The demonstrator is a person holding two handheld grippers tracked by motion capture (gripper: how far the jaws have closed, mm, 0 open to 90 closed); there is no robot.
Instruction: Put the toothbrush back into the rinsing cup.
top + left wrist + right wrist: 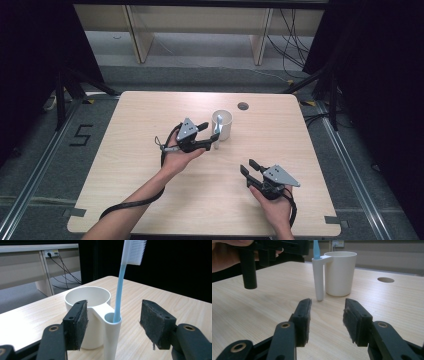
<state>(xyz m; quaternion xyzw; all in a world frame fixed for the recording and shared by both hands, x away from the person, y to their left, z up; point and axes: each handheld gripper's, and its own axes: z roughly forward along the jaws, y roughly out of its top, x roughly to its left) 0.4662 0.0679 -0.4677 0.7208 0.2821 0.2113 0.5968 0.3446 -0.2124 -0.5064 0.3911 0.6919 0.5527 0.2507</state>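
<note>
Light-blue plastic toothbrush with white bristles [119, 290] now stands upright in the side tube of the cream cup-style holder [100, 315], which sits mid-table toward the far edge of the pale wood table [150, 200]. Left gripper [113, 325] straddles the tube, jaws wide, pads clear of handle and tube, nothing held. Right gripper [325, 320] idles low near the front edge, jaws half open, empty. Placement looks done; what's left is backing the left gripper off without knocking the brush.

Matt plastic cup [87, 296], wood-grain table [175, 315]
</note>
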